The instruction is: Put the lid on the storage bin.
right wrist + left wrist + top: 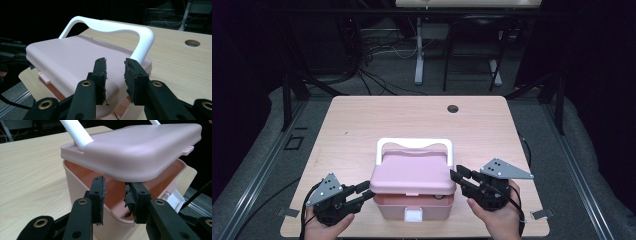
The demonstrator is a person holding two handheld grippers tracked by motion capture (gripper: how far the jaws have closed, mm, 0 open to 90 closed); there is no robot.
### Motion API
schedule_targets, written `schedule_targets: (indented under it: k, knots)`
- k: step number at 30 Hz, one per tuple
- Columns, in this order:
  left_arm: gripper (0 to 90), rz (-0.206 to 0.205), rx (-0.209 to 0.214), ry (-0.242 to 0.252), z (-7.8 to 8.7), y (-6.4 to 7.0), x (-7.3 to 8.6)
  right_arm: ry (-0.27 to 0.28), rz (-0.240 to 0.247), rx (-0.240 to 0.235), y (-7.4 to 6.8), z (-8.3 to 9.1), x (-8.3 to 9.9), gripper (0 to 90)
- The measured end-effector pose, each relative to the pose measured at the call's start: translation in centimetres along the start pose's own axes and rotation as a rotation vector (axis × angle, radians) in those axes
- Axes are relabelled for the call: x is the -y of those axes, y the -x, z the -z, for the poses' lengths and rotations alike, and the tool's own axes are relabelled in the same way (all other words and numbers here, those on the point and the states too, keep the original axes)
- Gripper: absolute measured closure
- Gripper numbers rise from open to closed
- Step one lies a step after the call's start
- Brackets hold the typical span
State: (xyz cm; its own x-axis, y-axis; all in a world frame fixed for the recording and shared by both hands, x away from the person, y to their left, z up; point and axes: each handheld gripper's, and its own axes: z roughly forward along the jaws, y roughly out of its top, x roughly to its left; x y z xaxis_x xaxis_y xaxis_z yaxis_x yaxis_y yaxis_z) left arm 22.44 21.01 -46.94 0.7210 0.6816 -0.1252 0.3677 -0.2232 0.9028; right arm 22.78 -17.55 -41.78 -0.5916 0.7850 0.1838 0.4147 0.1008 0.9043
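A pink storage box (414,205) with a white latch (414,215) is set near the front table edge (337,230), between the two tongs. Its pink lid (412,172) is seen lifted at the front, hinged at the back where the white handle (414,144) stands. The left tongs (368,191) are parted under the lid's left rim, apparently to prop it up. The right tongs (458,175), also parted and holding nothing, are kept just beside the right rim, presumably to steady the lid.
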Motion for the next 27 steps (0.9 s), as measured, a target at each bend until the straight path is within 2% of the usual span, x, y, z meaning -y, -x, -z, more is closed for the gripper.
schedule_targets:
  k: [8,23,27]
  knots:
    - [67.7,0.003,0.003,0.000,0.0,0.0,0.5,-0.005,0.008,0.005,0.0,-0.3,0.2,70.4]
    - [67.8,-0.003,-0.008,-0.017,0.0,0.1,1.5,-0.009,-0.010,0.003,0.6,-0.6,0.5,70.4]
    - [67.8,0.006,-0.006,-0.015,0.0,0.1,1.7,-0.009,-0.013,0.003,0.7,-0.5,0.6,70.2]
